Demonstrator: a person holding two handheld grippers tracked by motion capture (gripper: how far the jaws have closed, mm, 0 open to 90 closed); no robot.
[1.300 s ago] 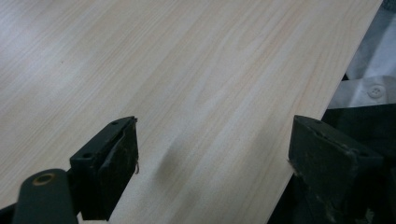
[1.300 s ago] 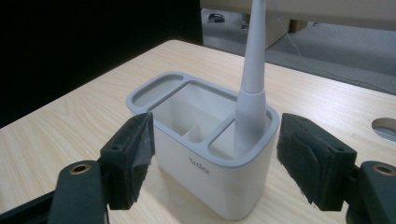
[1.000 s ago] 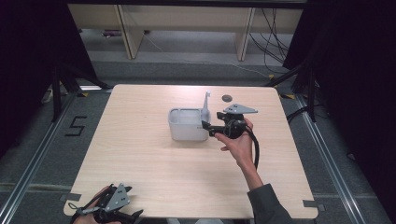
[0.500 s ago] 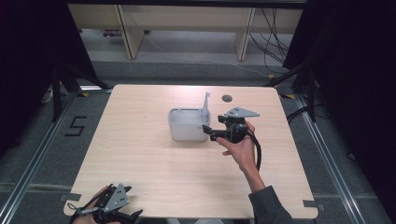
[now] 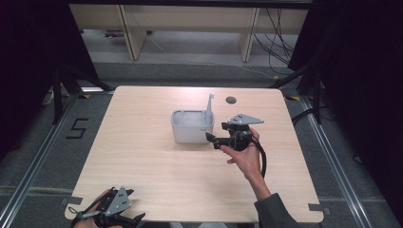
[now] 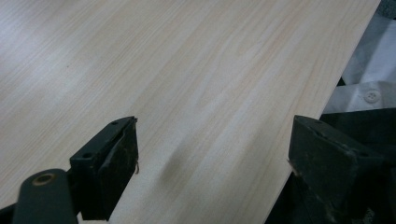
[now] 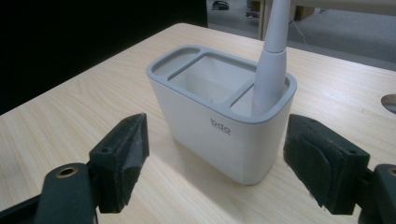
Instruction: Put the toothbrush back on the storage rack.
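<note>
A white holder with a grey rim and three compartments stands mid-table. A grey stick-like handle stands upright in its right-end compartment. My right gripper is held level just right of the holder and points at its end wall. In the right gripper view the holder and the handle sit ahead of the right gripper, whose jaws are wide apart with nothing between them. My left gripper rests at the table's near left edge. In its own view the left gripper is open over bare wood.
A dark round hole lies in the tabletop behind the holder, and it appears again as the hole at the right edge of the right gripper view. Bare wood surrounds the holder. Shelf legs and cables stand beyond the far edge.
The right gripper has drifted slightly toward the person, a little back from the holder. The holder, the handle and the left gripper have stayed put.
</note>
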